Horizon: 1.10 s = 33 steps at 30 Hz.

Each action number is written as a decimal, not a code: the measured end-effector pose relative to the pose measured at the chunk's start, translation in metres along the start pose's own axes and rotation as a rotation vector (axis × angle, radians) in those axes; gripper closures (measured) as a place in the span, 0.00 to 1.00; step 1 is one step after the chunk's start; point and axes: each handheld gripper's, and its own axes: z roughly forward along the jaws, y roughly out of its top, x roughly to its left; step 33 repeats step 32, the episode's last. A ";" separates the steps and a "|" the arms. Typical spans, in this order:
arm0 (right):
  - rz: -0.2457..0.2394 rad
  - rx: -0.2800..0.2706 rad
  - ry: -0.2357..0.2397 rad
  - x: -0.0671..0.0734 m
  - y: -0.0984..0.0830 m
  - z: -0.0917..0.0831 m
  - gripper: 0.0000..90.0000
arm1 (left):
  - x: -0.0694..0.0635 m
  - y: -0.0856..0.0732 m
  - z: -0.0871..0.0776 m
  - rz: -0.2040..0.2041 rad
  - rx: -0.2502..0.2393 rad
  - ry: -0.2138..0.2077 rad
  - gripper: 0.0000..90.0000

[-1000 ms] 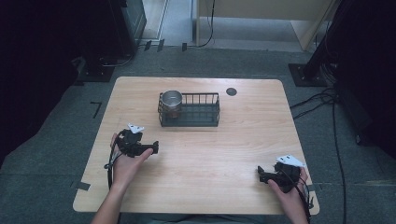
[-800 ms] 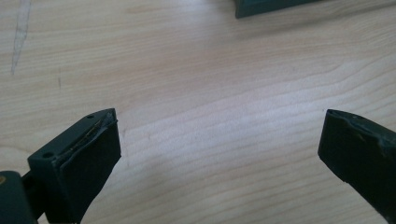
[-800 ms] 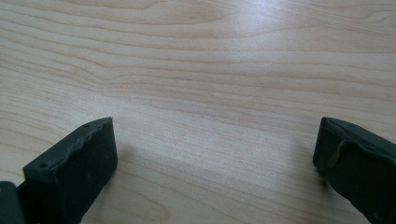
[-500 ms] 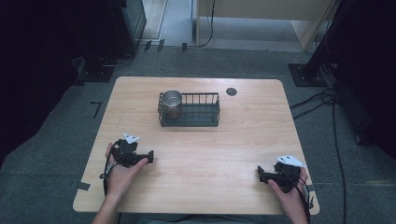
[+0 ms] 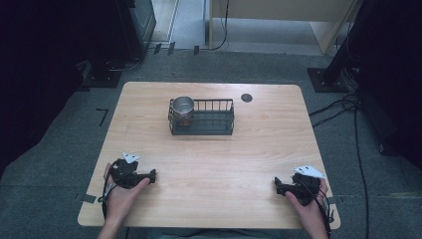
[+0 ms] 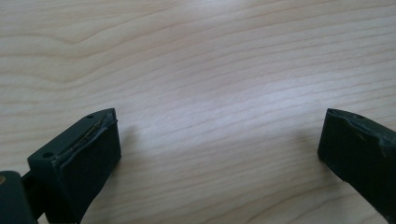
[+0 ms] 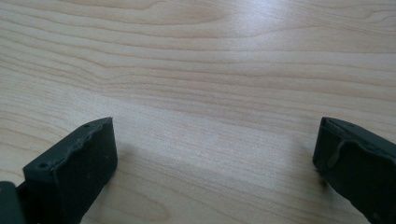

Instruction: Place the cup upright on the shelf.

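A black wire basket (image 5: 208, 118) stands on the wooden table (image 5: 259, 149) toward the back centre. A shiny metal cup (image 5: 183, 108) sits upright in its left end. My left gripper (image 5: 149, 175) rests low on the table near the front left, held by a hand, far from the basket. In the left gripper view its jaws stand wide apart, and my left gripper (image 6: 219, 140) is open over bare wood. My right gripper (image 5: 278, 185) lies near the front right corner. In its own view, my right gripper (image 7: 215, 140) is open too, nothing between the jaws.
A small dark round grommet (image 5: 246, 97) is set in the table behind the basket's right end. Cables (image 5: 343, 107) run over the floor to the right. Dark equipment stands (image 5: 326, 74) sit beyond the table's far corners.
My left gripper has moved back toward the front left edge and come down lower on the table. The right gripper, basket and cup have stayed put.
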 end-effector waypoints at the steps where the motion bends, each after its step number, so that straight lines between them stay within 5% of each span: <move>1: -0.001 0.000 0.000 0.000 0.000 0.000 0.00 | 0.004 -0.004 -0.002 -0.012 -0.006 -0.001 0.00; 6: 0.000 0.000 0.000 0.000 0.000 0.000 0.00 | 0.010 -0.012 -0.006 -0.014 -0.034 0.000 0.00; 10: 0.000 0.000 0.000 0.000 0.000 0.000 0.00 | 0.011 -0.022 -0.006 -0.027 -0.104 0.009 0.00; 33: 0.000 0.000 0.000 0.000 0.000 0.000 0.00 | 0.007 -0.023 -0.006 -0.066 -0.105 0.041 0.00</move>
